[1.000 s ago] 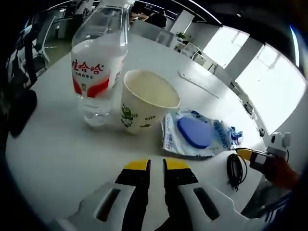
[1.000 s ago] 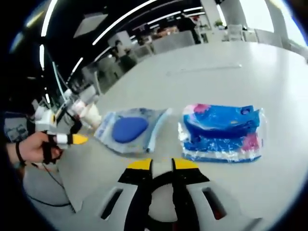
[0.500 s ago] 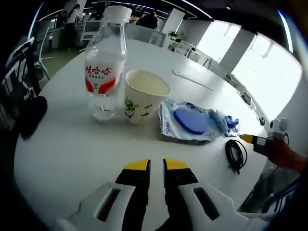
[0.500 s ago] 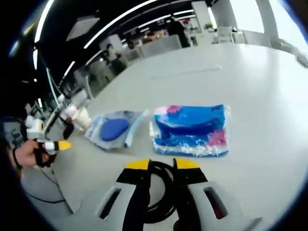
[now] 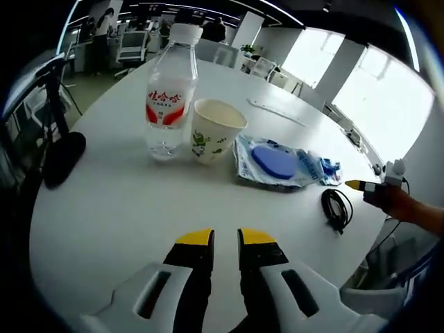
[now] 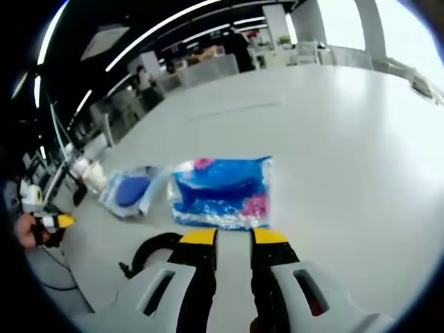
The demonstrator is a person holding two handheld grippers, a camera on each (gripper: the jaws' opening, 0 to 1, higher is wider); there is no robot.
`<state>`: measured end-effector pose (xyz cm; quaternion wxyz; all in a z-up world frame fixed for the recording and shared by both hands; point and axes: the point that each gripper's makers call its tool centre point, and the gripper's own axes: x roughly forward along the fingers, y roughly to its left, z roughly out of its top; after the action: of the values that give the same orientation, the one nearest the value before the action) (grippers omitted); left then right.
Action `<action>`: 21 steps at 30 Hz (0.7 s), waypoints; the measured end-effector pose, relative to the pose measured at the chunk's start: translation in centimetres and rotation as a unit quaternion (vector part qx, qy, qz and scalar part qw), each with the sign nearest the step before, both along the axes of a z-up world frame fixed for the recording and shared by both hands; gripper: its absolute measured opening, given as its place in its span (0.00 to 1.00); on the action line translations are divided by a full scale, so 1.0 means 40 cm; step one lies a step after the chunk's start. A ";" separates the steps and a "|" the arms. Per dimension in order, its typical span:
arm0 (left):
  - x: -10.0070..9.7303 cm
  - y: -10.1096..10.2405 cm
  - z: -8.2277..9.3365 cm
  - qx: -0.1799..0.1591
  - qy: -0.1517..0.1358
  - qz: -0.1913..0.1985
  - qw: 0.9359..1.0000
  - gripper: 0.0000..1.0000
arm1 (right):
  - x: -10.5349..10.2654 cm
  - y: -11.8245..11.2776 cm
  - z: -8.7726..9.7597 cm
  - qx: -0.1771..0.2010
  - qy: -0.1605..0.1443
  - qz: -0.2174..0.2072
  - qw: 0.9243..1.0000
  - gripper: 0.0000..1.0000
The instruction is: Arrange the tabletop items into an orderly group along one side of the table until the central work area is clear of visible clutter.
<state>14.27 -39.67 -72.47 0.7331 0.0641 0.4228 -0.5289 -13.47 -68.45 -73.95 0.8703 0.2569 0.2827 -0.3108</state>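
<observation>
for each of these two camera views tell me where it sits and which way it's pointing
Left gripper view: rides the left gripper, looking across the table at a water bottle, paper cup, blue pouch and black cable; own jaws show.
Right gripper view: rides the right gripper, facing a blue packet; own jaws show.
Shared: pouch, cable, and each shows the other gripper.

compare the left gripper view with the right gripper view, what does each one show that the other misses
The left gripper view gives a clear look at the water bottle and the paper cup standing side by side. The right gripper view gives the blue and pink plastic packet lying flat. Both share the white table, the packet with the blue oval and the black cable.
</observation>
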 end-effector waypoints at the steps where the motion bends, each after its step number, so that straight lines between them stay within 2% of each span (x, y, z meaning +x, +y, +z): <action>1: -0.002 0.003 0.001 0.000 0.000 0.000 1.000 0.11 | -0.003 -0.002 0.001 0.000 0.000 -0.003 1.000 0.16; 7: -0.025 0.028 0.021 -0.005 -0.001 -0.008 1.000 0.12 | -0.012 -0.022 0.007 0.001 -0.004 -0.028 1.000 0.15; 10: -0.041 0.040 0.036 -0.017 0.013 -0.003 1.000 0.12 | -0.006 -0.039 0.010 0.000 -0.004 -0.034 0.999 0.15; 21: -0.038 0.064 0.055 -0.028 0.009 0.004 1.000 0.12 | 0.007 -0.100 0.004 -0.002 0.008 -0.047 0.999 0.14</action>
<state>12.75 -37.09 -70.26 0.7327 0.0376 0.4147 -0.5383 -13.20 -72.43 -73.79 0.8532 0.2658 0.2765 -0.3535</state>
